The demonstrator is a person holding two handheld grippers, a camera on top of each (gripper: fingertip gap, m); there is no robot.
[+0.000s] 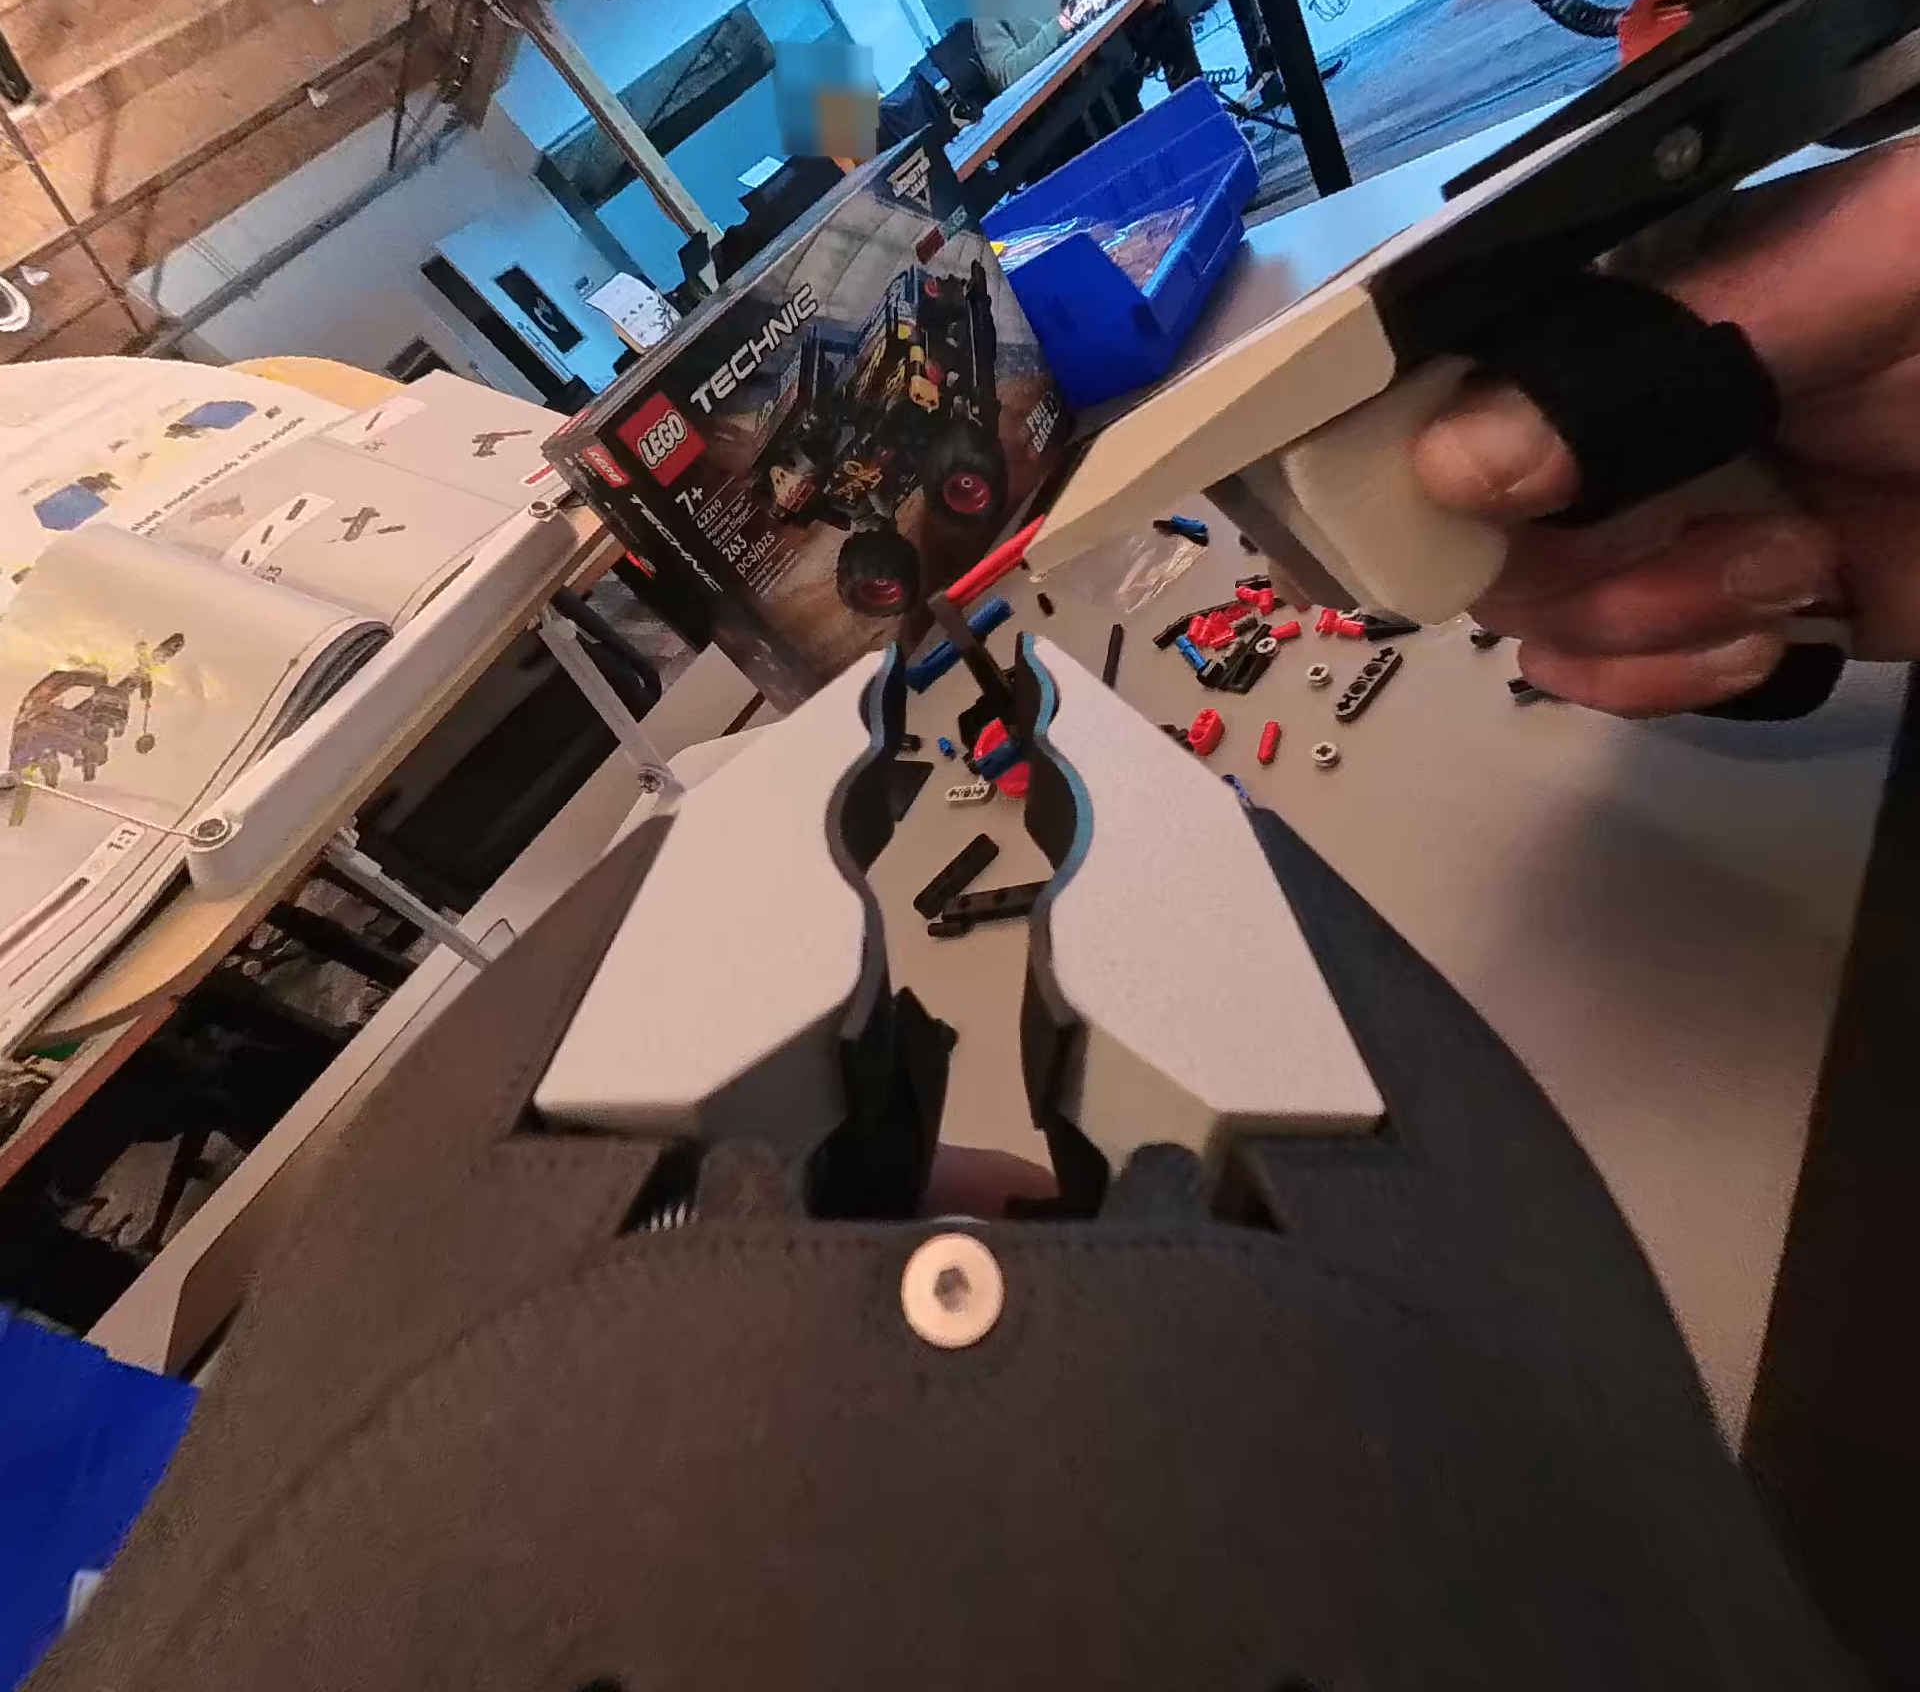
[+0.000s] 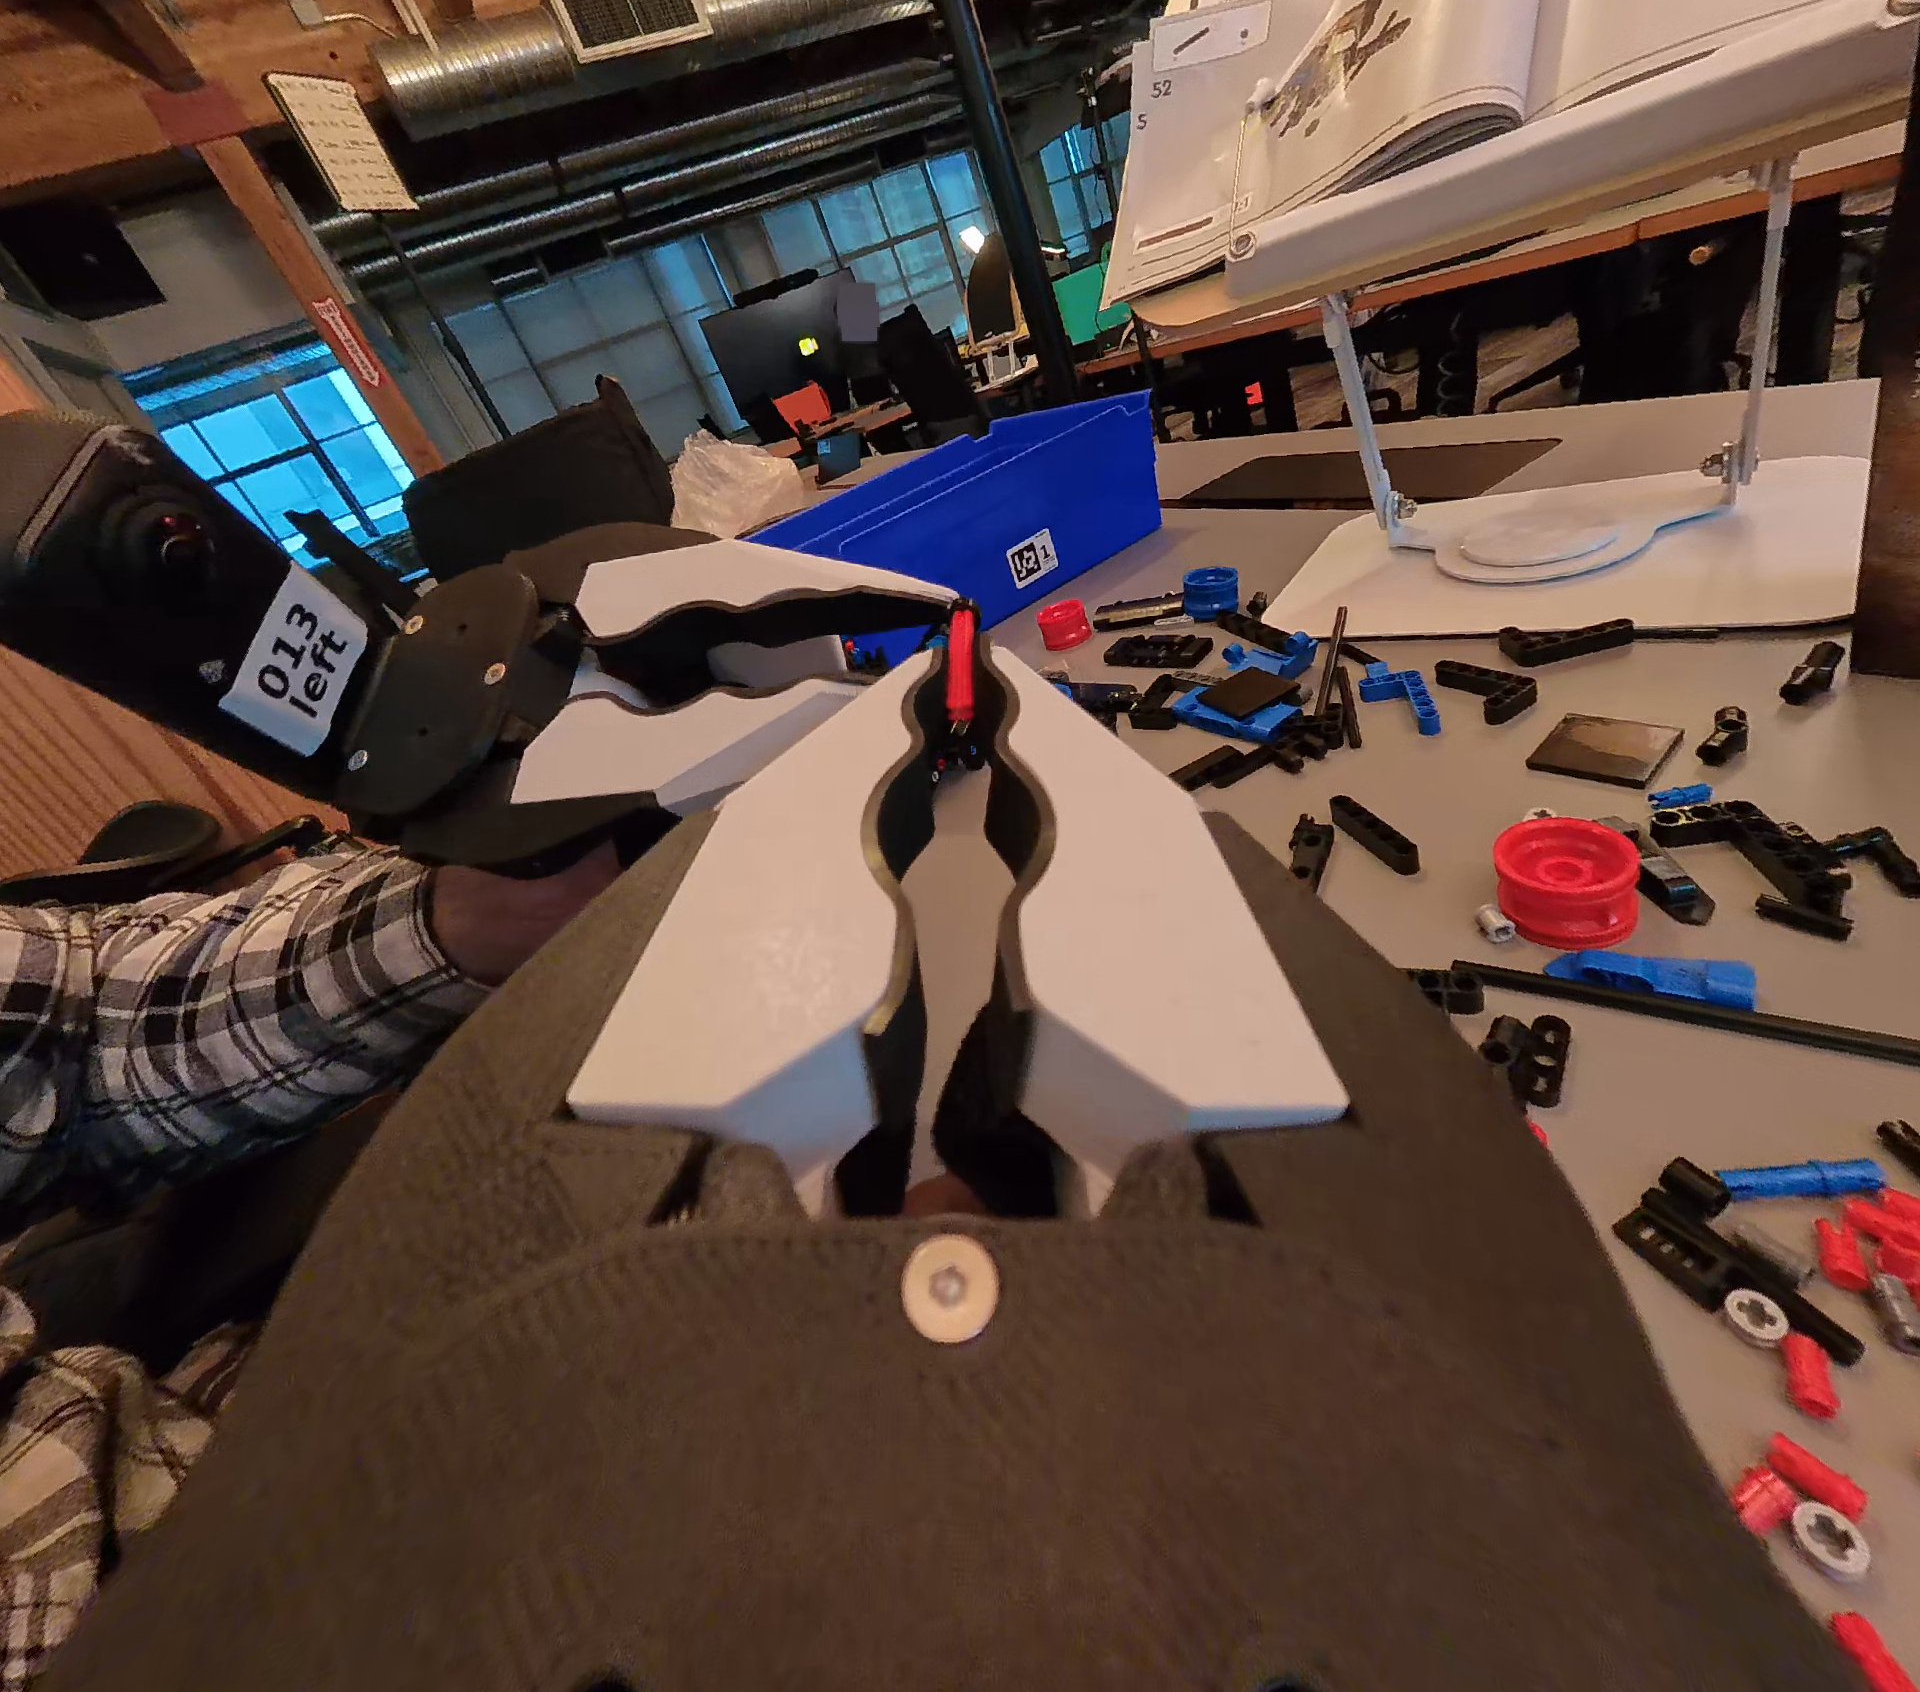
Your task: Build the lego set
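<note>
My left gripper (image 1: pixel 961 666) is shut on a small black piece (image 1: pixel 975 655) with a red and blue part (image 1: pixel 1000 751) below it, held above the grey table (image 1: pixel 1507 863). My right gripper (image 1: pixel 1039 556) comes in from the right, shut on a thin red axle (image 1: pixel 987 574) whose end meets the black piece. In the right wrist view the right gripper (image 2: pixel 961 655) holds the red axle (image 2: pixel 960 686) upright. The left gripper (image 2: pixel 940 603) reaches in from the left, and its tips touch the axle's top.
Several loose black, red and blue parts (image 2: pixel 1278 686) and a red wheel hub (image 2: pixel 1566 882) lie on the table. The set's box (image 1: pixel 831 437) and a blue bin (image 2: pixel 987 499) stand behind. An open instruction book (image 2: pixel 1455 32) rests on a white stand. Both grippers' tips are close together, under 4 cm apart. From either gripper's tips it is about 15 centimetres to the red wheel hub (image 2: pixel 1566 882).
</note>
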